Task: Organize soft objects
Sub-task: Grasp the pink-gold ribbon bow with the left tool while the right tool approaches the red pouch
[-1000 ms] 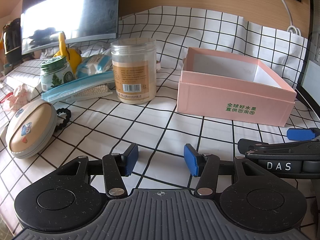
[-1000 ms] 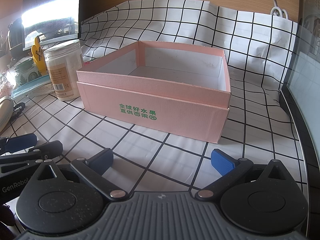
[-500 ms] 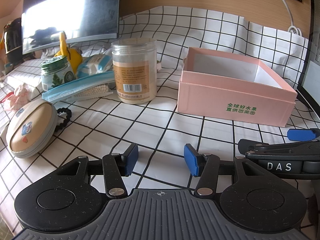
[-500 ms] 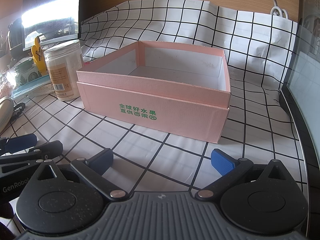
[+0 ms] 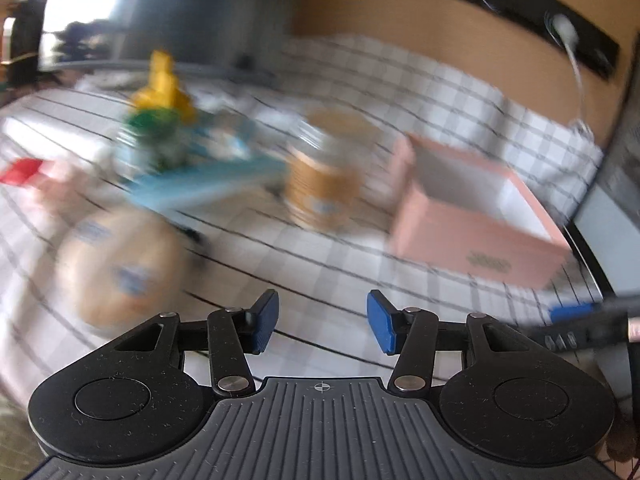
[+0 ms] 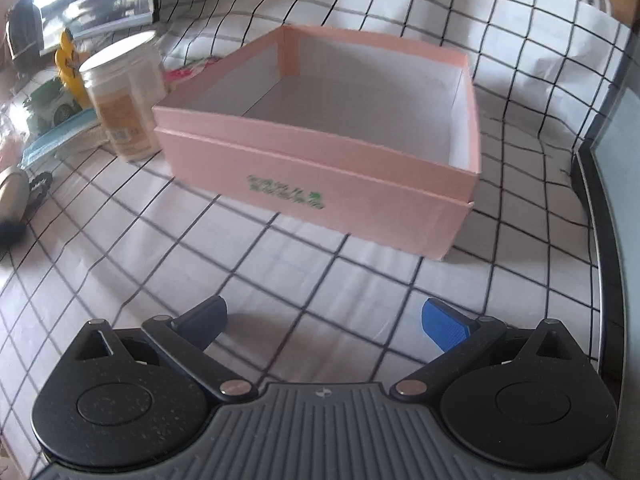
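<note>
An open pink box (image 6: 320, 160) with nothing in it stands on the checked cloth; the blurred left wrist view shows the pink box (image 5: 476, 216) at the right. A tan oval pouch (image 5: 120, 264) lies at the left, its edge also showing as the pouch (image 6: 12, 196). Behind it sit a blue zip bag (image 5: 208, 184) and a pinkish crumpled thing (image 5: 52, 188). My left gripper (image 5: 322, 322) is open over bare cloth, right of the pouch. My right gripper (image 6: 324, 320) is open wide in front of the box, holding nothing.
A clear jar with a tan label (image 6: 124, 108) stands left of the box, with a green-lidded jar (image 5: 154, 140) and a yellow toy (image 5: 162, 88) behind. A monitor (image 5: 120, 12) is at the back left. A dark screen edge (image 6: 600, 216) borders the right.
The left gripper has swung left and risen, so its view is blurred and the pouch sits nearer its centre. The right gripper has tipped downward, looking more into the box.
</note>
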Demonstrator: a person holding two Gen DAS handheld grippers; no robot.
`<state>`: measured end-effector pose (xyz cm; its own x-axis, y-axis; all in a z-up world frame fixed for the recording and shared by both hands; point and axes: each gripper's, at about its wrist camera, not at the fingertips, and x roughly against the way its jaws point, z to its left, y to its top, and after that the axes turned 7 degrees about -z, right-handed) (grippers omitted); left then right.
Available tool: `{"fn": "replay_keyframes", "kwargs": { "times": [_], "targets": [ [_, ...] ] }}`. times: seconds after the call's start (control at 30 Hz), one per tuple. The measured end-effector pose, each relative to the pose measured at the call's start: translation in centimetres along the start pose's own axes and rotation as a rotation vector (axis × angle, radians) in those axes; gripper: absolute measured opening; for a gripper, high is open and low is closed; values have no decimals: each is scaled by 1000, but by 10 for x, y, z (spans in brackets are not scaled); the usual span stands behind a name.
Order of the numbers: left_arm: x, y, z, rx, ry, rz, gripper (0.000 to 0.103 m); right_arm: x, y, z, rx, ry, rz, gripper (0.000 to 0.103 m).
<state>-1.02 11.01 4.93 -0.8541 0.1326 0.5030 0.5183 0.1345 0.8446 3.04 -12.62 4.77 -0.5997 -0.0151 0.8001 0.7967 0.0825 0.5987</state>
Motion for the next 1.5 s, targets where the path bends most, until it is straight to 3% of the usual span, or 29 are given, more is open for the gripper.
{"fn": "replay_keyframes", "kwargs": {
  "times": [0.1, 0.27, 0.4, 0.57, 0.73, 0.8, 0.97, 1.07, 1.17, 1.3, 1.5],
  "targets": [
    [13, 24, 46, 30, 63, -20, 54, 2, 5, 16, 47, -12, 9, 103],
    [21, 50, 130, 146, 171, -38, 52, 29, 24, 67, 151, -26, -115, 103],
    [22, 68, 196, 183, 246, -62, 52, 50, 56, 131, 227, 58, -230, 103],
    [8, 98, 272, 140, 197, -31, 52, 43, 109, 230, 343, 176, -259, 103],
    [-39, 130, 336, 137, 126, 61, 52, 27, 137, 314, 430, 207, -260, 103],
    [-59, 142, 366, 162, 134, 87, 52, 21, 140, 333, 442, 217, -246, 103],
    [-93, 161, 430, 270, 136, 96, 52, 13, 137, 350, 416, 216, -187, 103],
    [-84, 174, 454, 182, 220, 104, 52, 9, 134, 345, 424, 211, -171, 103],
    [-78, 181, 480, 151, 275, 198, 52, -5, 137, 348, 401, 208, -140, 103],
    [-77, 183, 513, 250, 305, 324, 52, -18, 144, 362, 361, 273, -114, 103],
    [-96, 170, 518, 187, 399, 437, 52, -26, 142, 393, 417, 325, -107, 103]
  ]
}}
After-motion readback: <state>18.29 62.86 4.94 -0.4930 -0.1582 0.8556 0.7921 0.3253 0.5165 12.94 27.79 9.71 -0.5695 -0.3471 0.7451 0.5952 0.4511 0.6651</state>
